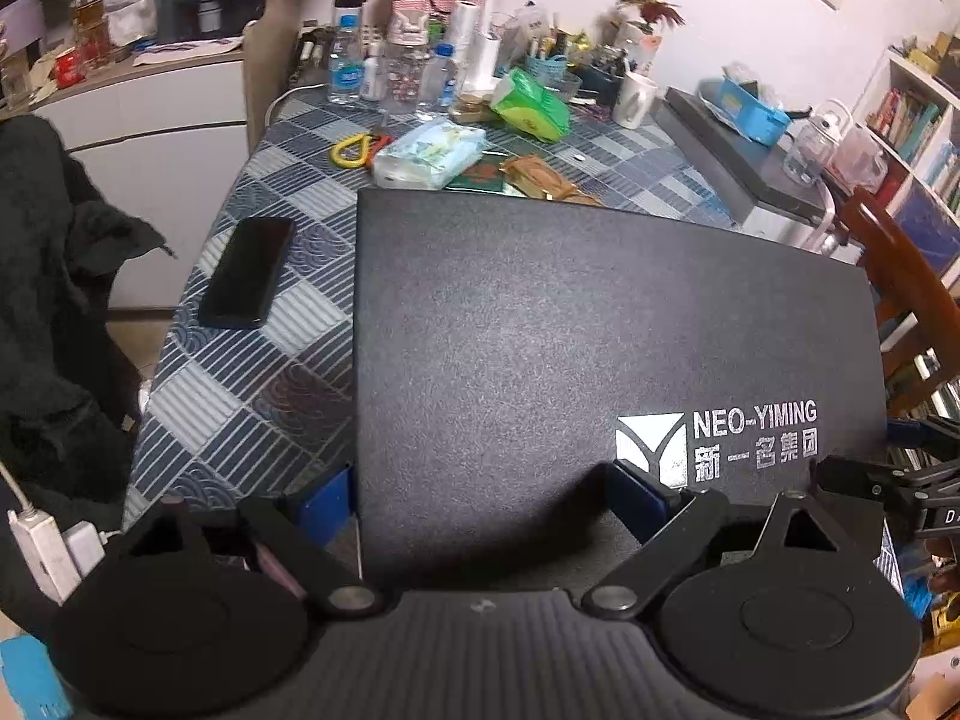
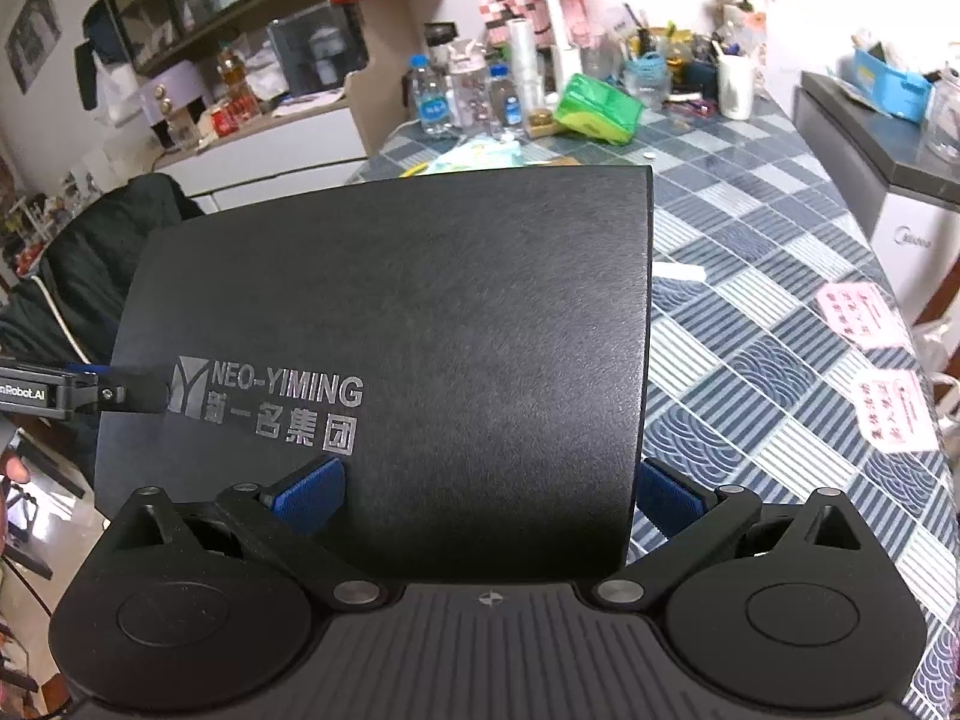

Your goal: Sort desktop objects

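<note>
A black notebook (image 1: 570, 330) printed NEO-YIMING is held above the blue patterned tablecloth (image 1: 252, 396), and both grippers grip it. My left gripper (image 1: 480, 504) is shut on its near left part, with one blue pad on the cover and the other at the left edge. My right gripper (image 2: 489, 495) is shut on the notebook (image 2: 420, 300) at its near right part, one pad on the cover and one at the right edge. The right gripper (image 1: 900, 450) shows at the far right of the left wrist view. The left gripper (image 2: 90, 393) shows at the left of the right wrist view.
On the cloth lie a black phone (image 1: 246, 273), a tissue pack (image 1: 429, 153), a yellow ring (image 1: 351, 150), a green pack (image 1: 531, 102), bottles (image 1: 345, 60), a white mug (image 1: 636, 99) and pink slips (image 2: 858, 312). A dark jacket (image 1: 48, 300) hangs left; a wooden chair (image 1: 900, 300) stands right.
</note>
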Tool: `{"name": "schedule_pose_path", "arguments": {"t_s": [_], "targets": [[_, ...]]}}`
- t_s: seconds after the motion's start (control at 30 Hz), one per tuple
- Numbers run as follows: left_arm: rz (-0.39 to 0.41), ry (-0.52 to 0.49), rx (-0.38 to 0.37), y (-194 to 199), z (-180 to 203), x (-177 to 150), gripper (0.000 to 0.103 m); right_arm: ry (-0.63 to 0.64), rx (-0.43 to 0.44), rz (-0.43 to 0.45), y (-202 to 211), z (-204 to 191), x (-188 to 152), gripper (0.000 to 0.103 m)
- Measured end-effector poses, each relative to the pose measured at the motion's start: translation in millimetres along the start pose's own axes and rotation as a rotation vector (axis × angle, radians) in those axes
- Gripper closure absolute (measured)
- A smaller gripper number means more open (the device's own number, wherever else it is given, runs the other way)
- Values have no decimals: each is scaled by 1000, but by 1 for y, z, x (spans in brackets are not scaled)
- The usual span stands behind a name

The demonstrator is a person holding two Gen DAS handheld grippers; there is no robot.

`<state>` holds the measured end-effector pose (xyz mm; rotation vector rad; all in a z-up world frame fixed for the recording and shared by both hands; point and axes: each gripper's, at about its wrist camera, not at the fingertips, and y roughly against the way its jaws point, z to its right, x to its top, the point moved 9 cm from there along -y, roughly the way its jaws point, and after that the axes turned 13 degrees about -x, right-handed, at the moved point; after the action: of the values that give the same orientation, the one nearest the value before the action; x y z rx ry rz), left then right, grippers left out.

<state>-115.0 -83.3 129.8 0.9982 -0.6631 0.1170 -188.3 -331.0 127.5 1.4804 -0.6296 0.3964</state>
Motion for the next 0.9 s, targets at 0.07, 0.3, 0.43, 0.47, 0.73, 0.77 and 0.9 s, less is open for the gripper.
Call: {"name": "schedule_pose_path", "arguments": {"t_s": [0.07,0.3,0.43,0.47,0.73,0.77,0.9], "targets": [[-8,-15,-10,-8,13,1,0,-16,-15,-5,2,15,-4,0],[-40,-55,-63,-44,71,0,0,-69,-86,-21,10,84,-18,0],[-48,-73,-91,-63,104,0,0,-93,-111,-19,16,119,-22,0],[-48,-76,-95,-66,109,0,0,-97,-116,-18,17,125,-23,0],[-41,-58,-77,-70,117,-5,0,-74,-93,-29,9,137,-26,0],[-41,-52,-71,-69,114,-5,0,-66,-86,-30,8,135,-25,0],[-36,-38,-37,-61,100,-5,0,-39,-51,-37,-1,118,-21,0]]}}
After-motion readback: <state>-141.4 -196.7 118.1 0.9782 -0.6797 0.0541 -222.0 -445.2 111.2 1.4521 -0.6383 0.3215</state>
